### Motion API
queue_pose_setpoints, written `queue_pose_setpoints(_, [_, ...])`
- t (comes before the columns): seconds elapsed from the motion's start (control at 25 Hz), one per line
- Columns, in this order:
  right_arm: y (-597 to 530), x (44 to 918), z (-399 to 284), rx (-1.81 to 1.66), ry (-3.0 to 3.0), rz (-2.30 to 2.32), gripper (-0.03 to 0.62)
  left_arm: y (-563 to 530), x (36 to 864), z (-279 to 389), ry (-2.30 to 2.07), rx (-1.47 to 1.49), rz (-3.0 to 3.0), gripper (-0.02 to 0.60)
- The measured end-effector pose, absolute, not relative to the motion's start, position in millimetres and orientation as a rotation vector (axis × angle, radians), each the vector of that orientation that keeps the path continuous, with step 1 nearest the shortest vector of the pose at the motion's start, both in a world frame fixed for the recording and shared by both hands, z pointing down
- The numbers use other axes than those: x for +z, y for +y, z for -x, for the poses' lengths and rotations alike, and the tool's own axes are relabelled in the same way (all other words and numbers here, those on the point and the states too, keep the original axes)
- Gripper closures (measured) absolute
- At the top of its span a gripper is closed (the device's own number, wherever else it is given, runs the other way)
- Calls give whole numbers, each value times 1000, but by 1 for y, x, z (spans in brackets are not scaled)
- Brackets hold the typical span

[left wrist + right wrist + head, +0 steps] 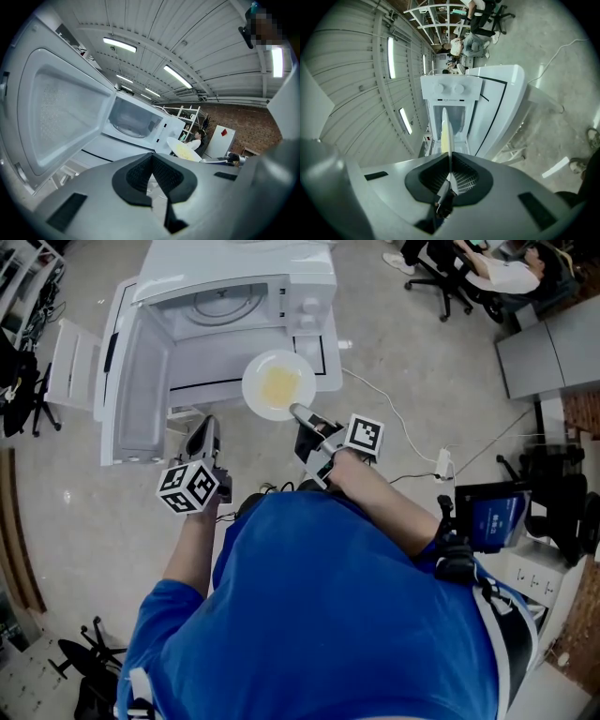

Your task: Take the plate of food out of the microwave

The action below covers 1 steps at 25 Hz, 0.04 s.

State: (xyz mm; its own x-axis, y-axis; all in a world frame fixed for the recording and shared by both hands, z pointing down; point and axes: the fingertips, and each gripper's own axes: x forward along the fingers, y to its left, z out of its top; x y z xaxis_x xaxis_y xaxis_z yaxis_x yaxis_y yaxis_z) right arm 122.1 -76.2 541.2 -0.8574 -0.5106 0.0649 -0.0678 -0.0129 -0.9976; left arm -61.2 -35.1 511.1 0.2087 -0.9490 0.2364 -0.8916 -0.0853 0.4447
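Observation:
A white plate (277, 383) with yellow food hangs in the air in front of the white microwave (246, 298), outside its cavity. My right gripper (302, 414) is shut on the plate's near rim. In the right gripper view the plate (446, 133) runs edge-on out from between the jaws, towards the microwave (451, 93). The microwave door (134, 381) stands wide open to the left, and the cavity shows only its glass turntable (225, 304). My left gripper (202, 439) is shut and holds nothing, near the door's lower edge. The left gripper view shows the plate (184, 150) at right, the door (61, 112) at left.
The microwave stands on a white table (220, 381) over a concrete floor. A white cable (394, 413) runs across the floor to a power strip (445, 465) on the right. Office chairs (450, 273) and a seated person are at the far right; a rack (33, 296) stands at left.

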Motion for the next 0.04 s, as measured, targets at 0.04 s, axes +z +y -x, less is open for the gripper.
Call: queue_pose_setpoints(0.04, [-75, 542, -122, -1939, 1946, 604, 576, -35, 512, 61, -1699, -152, -1995, 571])
